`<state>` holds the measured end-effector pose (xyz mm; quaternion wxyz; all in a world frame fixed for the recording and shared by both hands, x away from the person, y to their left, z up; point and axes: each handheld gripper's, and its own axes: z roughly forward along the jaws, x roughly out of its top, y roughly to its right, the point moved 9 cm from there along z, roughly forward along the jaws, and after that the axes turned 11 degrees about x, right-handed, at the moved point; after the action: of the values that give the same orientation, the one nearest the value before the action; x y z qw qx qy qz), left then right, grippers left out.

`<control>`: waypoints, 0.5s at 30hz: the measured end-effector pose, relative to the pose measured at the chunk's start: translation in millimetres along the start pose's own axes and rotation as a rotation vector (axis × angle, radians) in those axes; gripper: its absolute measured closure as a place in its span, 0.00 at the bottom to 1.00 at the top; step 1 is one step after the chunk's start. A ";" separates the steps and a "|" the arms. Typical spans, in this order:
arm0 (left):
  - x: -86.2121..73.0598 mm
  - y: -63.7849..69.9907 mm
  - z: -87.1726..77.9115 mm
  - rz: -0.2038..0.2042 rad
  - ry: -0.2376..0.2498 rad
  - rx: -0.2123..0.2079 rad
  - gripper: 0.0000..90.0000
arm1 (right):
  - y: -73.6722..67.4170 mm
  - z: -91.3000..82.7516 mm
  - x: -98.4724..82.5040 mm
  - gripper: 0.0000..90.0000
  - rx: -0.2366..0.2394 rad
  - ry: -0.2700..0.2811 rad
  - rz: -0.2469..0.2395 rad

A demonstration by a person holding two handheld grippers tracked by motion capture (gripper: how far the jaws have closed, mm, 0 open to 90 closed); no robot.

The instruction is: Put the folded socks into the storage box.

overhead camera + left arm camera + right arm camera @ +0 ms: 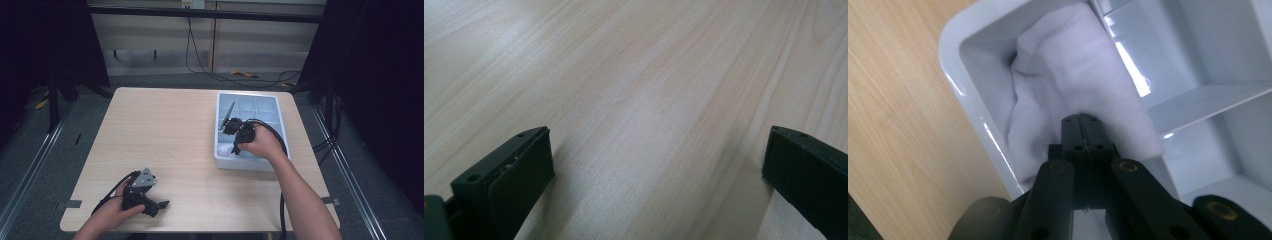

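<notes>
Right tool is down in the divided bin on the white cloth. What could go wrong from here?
1. The right tool has its jaws closed at the folded white cloth; whether fabric is pinched is unclear, so it may slip free if lifted.
2. The cloth sits in a corner compartment of the white plastic divided bin; it could snag on a divider.
3. The light bin might shift on the table.

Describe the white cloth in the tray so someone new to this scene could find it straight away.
On the wooden table sits a pale divided tray at the right. In its near-left corner compartment lies the white cloth, bunched up, with the shut right gripper pressed against it. It is the tray's one soft, crumpled thing.
</notes>
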<state>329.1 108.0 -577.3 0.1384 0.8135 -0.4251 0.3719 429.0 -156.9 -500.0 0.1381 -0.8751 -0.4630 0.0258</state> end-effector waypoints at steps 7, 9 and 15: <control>0.1 0.0 0.2 -0.001 0.003 0.001 0.00 | 1.3 14.9 -2.4 1.00 -0.010 -0.012 -0.006; 0.2 0.1 0.3 -0.002 0.003 0.001 0.00 | 1.3 17.0 -2.2 1.00 -0.007 -0.010 -0.003; 0.2 0.1 0.3 -0.001 0.003 0.001 0.00 | 2.4 23.7 -1.9 1.00 -0.020 -0.023 -0.012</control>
<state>329.2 107.7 -577.4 0.1390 0.8133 -0.4242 0.3733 425.7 -154.6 -523.6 0.1242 -0.8733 -0.4702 0.0302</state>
